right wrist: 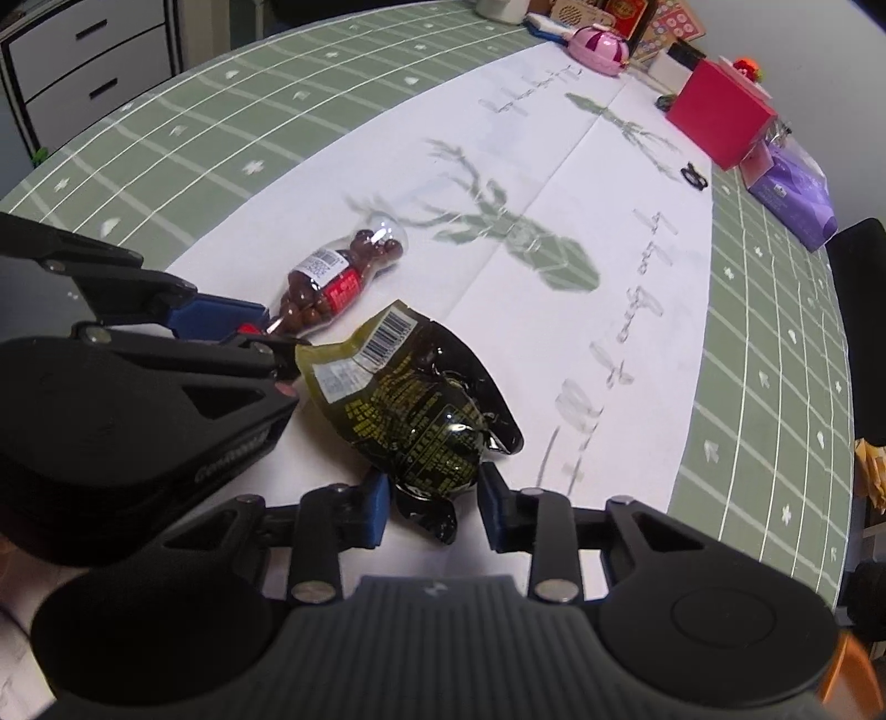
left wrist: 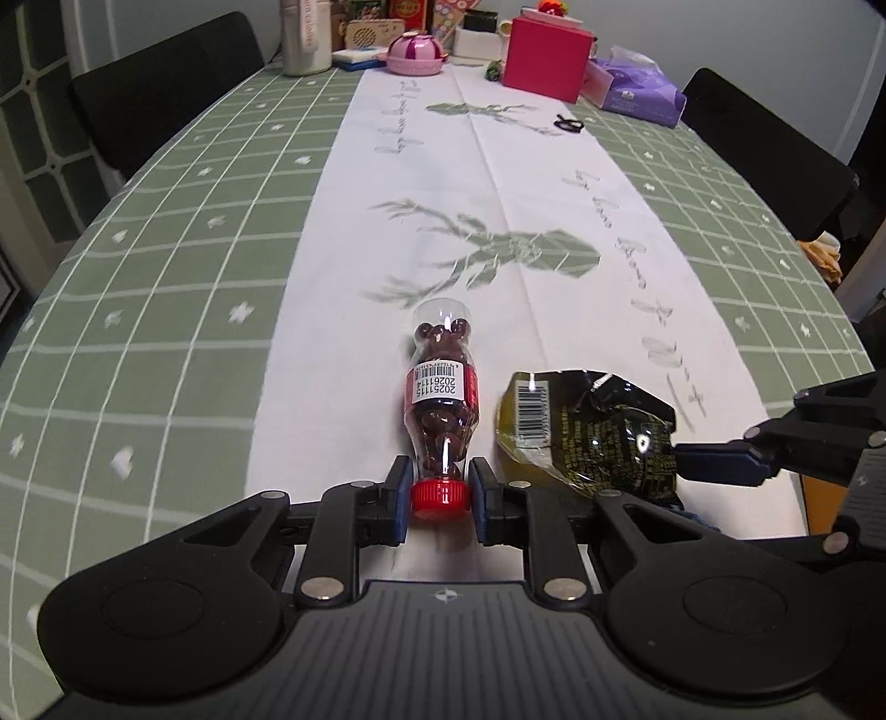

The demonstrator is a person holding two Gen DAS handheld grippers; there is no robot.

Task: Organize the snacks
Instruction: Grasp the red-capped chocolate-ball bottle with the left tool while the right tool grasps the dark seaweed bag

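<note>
The left gripper (left wrist: pixel 441 494) is closed on the red cap (left wrist: pixel 440 497) of a clear bottle (left wrist: pixel 441 399) of brown chocolate balls; both blue pads touch the cap, and the bottle lies on its side on the white strip of the tablecloth (left wrist: pixel 166 310), base pointing away. Just right of it, apart from the bottle, lies a crumpled dark packet (left wrist: pixel 587 429) with a barcode. The right gripper (right wrist: pixel 431 495) has the packet's near end between its blue pads, jaws narrowed on it; the left pad touches the foil, and the right pad seems to, though the crumpling makes that hard to tell. In the right wrist view the left gripper crosses in from the left, its body close against the packet's upper left corner. The middle of the table beyond both snacks is bare cloth, apart from a small black ring (left wrist: pixel 568 124) lying farther up. At the far end stand a red box (left wrist: pixel 548 58), a purple tissue pack (left wrist: pixel 637 88), a pink lidded bowl (left wrist: pixel 415 54), a tall white canister (left wrist: pixel 304 36) and some boxes. Black chairs (left wrist: pixel 166 94) flank the table, and a white drawer unit (right wrist: pixel 94 66) stands off to the left.
</note>
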